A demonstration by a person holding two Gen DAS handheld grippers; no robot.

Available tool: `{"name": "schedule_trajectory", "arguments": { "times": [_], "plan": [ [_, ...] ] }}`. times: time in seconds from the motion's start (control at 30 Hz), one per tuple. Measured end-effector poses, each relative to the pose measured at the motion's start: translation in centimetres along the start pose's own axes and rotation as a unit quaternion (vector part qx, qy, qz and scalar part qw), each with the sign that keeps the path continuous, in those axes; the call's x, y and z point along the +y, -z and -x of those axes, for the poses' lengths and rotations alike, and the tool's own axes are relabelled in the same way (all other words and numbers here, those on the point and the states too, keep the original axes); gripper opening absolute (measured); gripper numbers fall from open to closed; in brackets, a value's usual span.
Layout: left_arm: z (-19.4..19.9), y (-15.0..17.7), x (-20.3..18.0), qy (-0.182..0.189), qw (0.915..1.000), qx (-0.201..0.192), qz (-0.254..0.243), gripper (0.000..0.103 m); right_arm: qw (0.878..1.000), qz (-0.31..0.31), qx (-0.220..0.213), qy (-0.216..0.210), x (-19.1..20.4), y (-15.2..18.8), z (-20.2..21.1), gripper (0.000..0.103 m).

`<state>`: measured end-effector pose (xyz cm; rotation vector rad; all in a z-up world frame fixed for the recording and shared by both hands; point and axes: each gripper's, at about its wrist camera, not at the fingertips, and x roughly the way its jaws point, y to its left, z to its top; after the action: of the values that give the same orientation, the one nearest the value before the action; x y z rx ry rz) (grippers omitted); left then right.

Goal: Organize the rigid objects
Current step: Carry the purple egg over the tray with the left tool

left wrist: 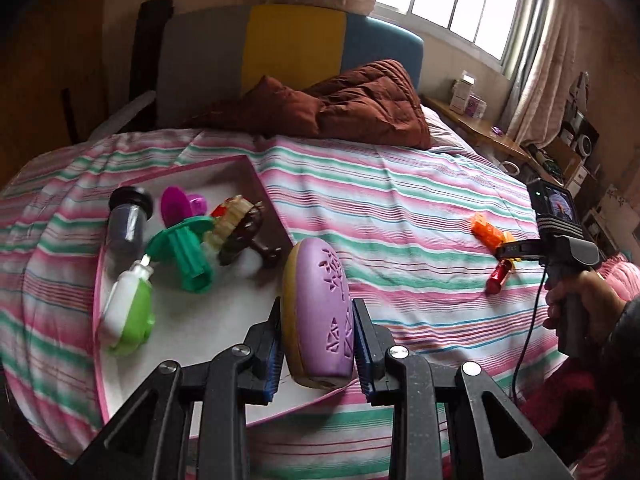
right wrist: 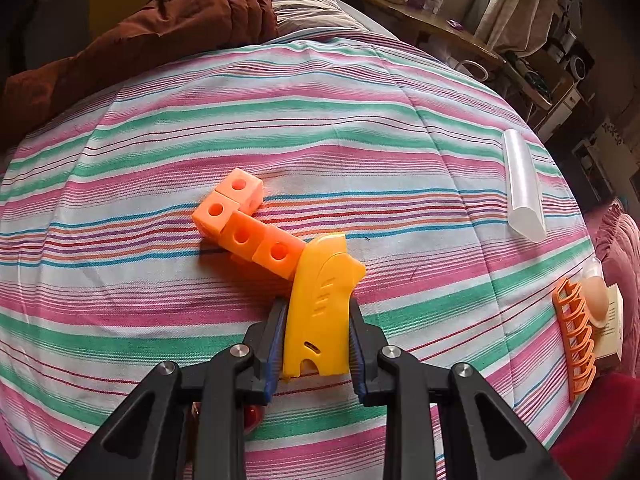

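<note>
Purple case, lengthwise away, clamped in left tongs; right tongs clamp yellow piece likewise.

the left wrist view looks forward along its fingers, down and close over the pink-rimmed white cardboard box on the striped pink, green and white bedsheet, facing the headboard and window. the right wrist view sits lower and nearer the same sheet, facing the same way. both share the chain of orange plastic cubes.
</note>
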<state>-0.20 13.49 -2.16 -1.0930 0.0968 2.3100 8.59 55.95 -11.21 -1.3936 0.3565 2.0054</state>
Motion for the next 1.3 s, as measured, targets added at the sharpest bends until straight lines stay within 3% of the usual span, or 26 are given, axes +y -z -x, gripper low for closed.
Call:
{"name": "schedule_trajectory", "arguments": {
  "times": [0.17,0.37,0.7,1.07,1.3],
  "plan": [
    [0.5,1.4,5.2,-0.034,0.9977,0.010,0.057,0.030,1.000,0.003,0.000,0.002,0.1,0.1,0.1,0.027],
    [0.5,3.3,8.2,-0.054,0.9947,0.028,0.083,0.030,1.000,0.004,0.000,0.003,0.2,0.1,0.0,0.027],
    [-0.8,4.2,9.0,-0.072,0.9932,0.046,0.079,0.030,1.000,0.008,0.000,0.007,0.8,0.2,0.2,0.027],
    [0.3,3.5,8.5,-0.115,0.9922,0.013,0.048,0.031,1.000,0.016,-0.002,0.014,1.5,0.3,0.4,0.027],
    [0.6,3.2,8.1,-0.120,0.9918,0.012,0.043,0.033,1.000,0.022,-0.004,0.020,1.6,0.6,0.4,0.027]
  ]
}}
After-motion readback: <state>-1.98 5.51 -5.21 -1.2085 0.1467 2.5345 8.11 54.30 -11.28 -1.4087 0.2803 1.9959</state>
